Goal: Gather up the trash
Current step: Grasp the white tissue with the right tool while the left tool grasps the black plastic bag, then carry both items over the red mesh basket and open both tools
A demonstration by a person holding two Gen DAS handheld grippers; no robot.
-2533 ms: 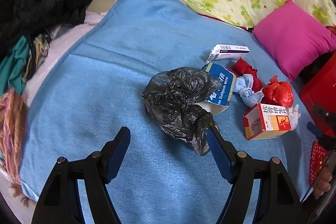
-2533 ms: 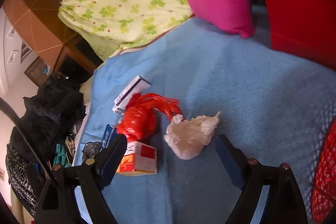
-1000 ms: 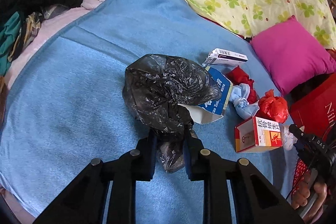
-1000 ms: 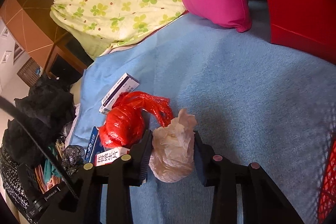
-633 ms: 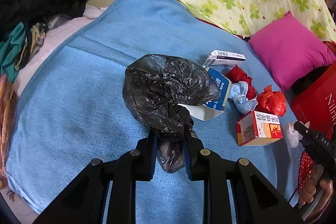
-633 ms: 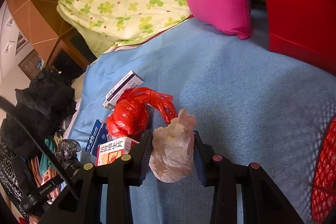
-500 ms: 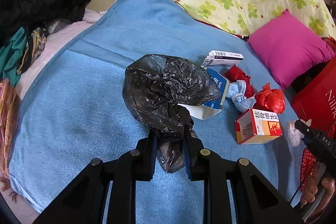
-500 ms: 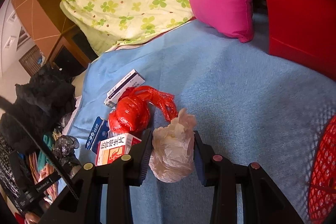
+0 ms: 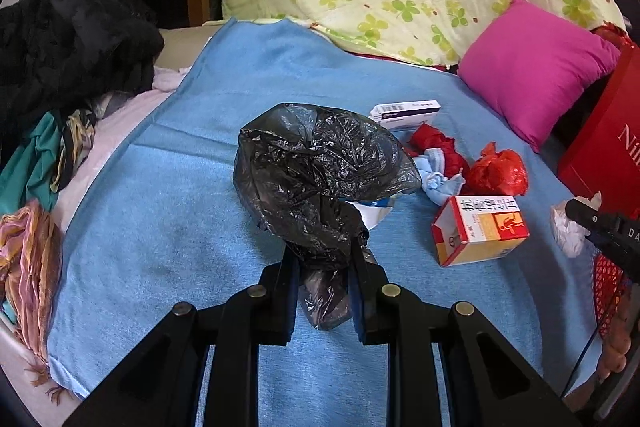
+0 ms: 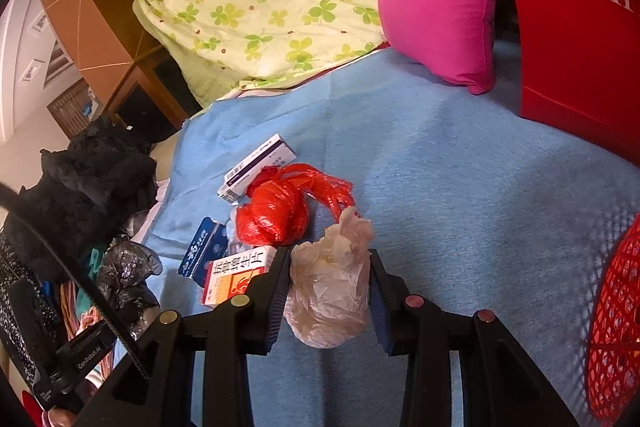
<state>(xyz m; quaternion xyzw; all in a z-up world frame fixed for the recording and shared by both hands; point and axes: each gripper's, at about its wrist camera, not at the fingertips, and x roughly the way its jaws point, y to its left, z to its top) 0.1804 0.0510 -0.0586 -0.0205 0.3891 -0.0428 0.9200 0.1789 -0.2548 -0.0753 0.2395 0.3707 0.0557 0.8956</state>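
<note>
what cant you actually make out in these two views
- Blue box: left wrist view, mostly hidden behind the black bag.
- Red mesh basket: both views, cut off by the right edge; contents unseen.
- Red bag: lettering cut off by the edge.
- Black bag, crumpled pale bag: contents not visible.

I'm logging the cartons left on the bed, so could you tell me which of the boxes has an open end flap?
The red-and-yellow box nearest the basket: its left end stands open. The white box with a dark stripe lies farther back and looks closed.
</note>
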